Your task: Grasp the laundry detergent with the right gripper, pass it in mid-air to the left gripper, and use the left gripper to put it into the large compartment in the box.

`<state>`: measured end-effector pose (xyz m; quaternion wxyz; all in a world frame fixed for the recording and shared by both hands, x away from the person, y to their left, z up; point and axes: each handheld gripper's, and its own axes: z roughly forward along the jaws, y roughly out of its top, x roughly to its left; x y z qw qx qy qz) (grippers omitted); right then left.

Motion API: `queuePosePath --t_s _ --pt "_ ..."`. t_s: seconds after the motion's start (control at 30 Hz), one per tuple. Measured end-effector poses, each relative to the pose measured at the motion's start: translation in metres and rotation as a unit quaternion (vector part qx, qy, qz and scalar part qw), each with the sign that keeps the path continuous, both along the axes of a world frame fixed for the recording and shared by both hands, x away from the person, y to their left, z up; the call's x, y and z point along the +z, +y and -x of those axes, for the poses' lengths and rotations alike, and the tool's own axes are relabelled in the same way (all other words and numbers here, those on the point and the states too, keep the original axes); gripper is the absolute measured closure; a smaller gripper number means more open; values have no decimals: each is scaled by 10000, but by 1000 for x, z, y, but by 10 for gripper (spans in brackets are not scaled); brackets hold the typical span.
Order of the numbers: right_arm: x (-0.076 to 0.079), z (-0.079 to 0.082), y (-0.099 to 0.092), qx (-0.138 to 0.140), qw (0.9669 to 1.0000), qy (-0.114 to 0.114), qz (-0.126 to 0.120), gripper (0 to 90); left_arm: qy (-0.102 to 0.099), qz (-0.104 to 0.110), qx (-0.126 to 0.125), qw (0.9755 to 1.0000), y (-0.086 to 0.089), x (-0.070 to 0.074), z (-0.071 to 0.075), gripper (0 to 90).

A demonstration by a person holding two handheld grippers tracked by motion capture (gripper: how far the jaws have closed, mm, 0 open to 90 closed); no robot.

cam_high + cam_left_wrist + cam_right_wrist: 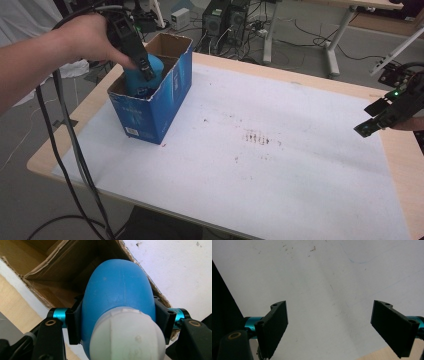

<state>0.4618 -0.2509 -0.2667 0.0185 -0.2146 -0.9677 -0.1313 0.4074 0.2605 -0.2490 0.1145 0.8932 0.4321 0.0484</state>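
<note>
A blue bottle (117, 290) with a white cap (127, 337) is clamped between the pads of my left gripper (117, 322), which is shut on it. In the high view that left gripper (145, 67) holds the blue bottle (137, 80) down inside the open blue cardboard box (170, 100) at the table's far left. The brown inside of the box (57, 272) lies just beyond the bottle. My right gripper (329, 325) is open over the white table cover with nothing between its jaws. It hovers at the table's right edge (372, 125) in the high view.
A white sheet (260, 165) covers the wooden table (45, 155) and has dark smudges (257, 137) near its middle. Black cables (70, 150) hang off the left side. Computer boxes and desk legs stand on the floor behind the table.
</note>
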Motion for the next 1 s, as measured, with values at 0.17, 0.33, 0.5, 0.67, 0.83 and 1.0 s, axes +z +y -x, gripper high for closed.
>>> queuePosePath --t_s 0.17,0.33,0.5,0.67,0.83,1.0 --pt "-2 1 -1 -6 10000 16 -10 135 -58 -13 -40 10000 0 -7 -2 379" --pt "-4 2 -1 -33 10000 48 -18 136 -42 -29 -86 9999 -1 -15 -2 379" --pt "-5 2 0 11 10000 39 -10 135 -11 -30 -128 9999 -1 -22 -2 379" --pt "-6 2 0 14 10000 59 -16 136 -1 -20 -151 9999 -1 -28 -1 378" --pt "-7 3 0 6 10000 66 -10 136 18 -15 -198 9998 1 -33 0 378" --pt "-8 3 0 10 10000 65 -22 136 -6 32 -220 9998 2 -34 -1 376"
